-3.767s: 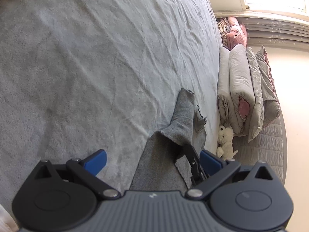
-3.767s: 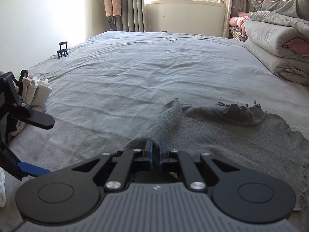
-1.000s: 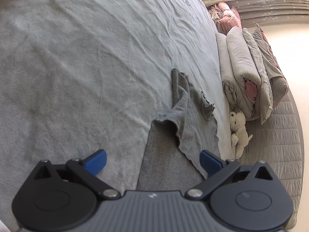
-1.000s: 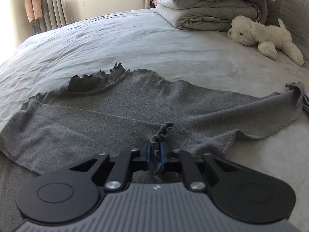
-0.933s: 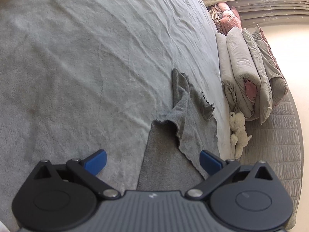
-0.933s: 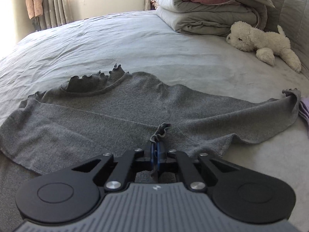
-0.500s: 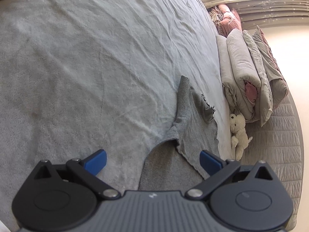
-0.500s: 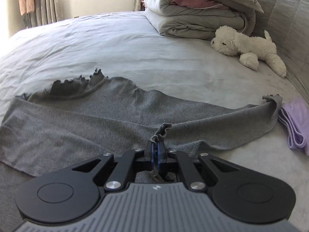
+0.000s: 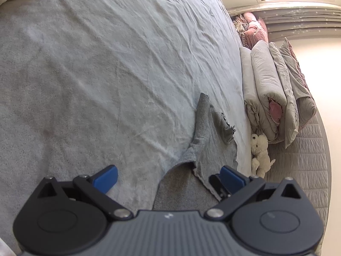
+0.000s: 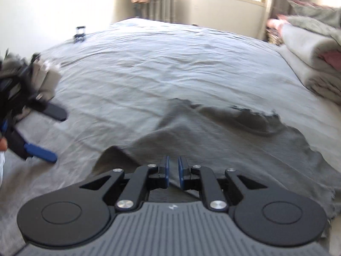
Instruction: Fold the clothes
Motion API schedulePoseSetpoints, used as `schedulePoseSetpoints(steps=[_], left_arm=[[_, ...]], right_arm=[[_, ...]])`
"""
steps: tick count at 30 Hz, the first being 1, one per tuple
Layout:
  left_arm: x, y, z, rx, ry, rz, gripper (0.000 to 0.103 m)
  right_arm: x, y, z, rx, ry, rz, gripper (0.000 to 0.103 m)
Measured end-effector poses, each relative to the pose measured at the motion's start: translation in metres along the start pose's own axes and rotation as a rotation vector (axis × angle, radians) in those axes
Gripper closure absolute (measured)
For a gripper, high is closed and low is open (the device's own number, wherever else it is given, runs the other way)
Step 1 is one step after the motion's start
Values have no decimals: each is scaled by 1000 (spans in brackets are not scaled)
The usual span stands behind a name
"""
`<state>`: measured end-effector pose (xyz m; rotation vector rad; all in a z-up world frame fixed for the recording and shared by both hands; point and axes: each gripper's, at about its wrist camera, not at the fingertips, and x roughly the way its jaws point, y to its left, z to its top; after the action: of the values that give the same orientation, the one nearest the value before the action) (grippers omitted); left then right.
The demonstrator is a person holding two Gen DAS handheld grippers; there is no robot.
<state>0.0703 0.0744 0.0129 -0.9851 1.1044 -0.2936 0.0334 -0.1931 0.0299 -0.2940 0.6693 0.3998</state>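
Observation:
A grey sweater (image 9: 204, 140) with a ruffled neckline lies flat on the bed, seen blurred in the right wrist view (image 10: 223, 140). My left gripper (image 9: 168, 178) hovers over its near hem, jaws wide open, nothing between the blue pads. It also shows at the left edge of the right wrist view (image 10: 51, 134), open. My right gripper (image 10: 173, 171) is low over the sweater's near part. Its jaws are opening, a narrow gap shows between the pads, and no cloth is pinched there.
The grey bed sheet (image 9: 106, 64) stretches far and left. Folded duvets (image 9: 268, 98) are stacked at the headboard side, with a white plush toy (image 9: 261, 149) beside them. A pale pile of clothes (image 10: 45, 81) lies at the left, and a small black stand (image 10: 79, 34) stands far back.
My right gripper let go of the ruffled cuff it pinched, its jaws parted, and it swung away to the left while rolling. The left gripper stayed put and open.

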Motion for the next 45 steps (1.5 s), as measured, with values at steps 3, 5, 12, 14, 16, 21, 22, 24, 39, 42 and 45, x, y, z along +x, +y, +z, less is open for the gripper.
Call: schedulePoseSetpoints(steps=[3,5,12,14,16,21,22,24,39,42,45], left_arm=[[-3,1,1,-12,-7,-7,0],[-4,1,2,-17,-9,-12,0],[-8,3,5,-43,-7,-24,0],[-8,4,5,-48,-7,-28,0],[-9,4,5,-50,-10,-30,0],[-9,5,5,-51,-15,-20,0],[-8,5,6,-53,-15,-20,0],[-8,5,6,-54,-15,-18,0],[-12,9,11,-64,-22,-19,0],[-12,10,11,-64,-18,-16,0],[-14,8,11,-50,-19,-23,0]], right_arm=[[17,40,0,-187,-18,-63,81],[26,50,1,-234,-21,-91,70],[37,38,9,-105,-11,-118,95],[32,31,15,-3,-47,-94,95],[28,28,19,91,-86,-81,95],[51,30,12,131,15,-60,84],[47,32,13,107,21,-66,77],[38,31,17,98,20,-20,72],[122,-21,77,59,173,-83,100],[118,-30,76,170,127,-64,100],[99,-47,75,380,0,53,103]])
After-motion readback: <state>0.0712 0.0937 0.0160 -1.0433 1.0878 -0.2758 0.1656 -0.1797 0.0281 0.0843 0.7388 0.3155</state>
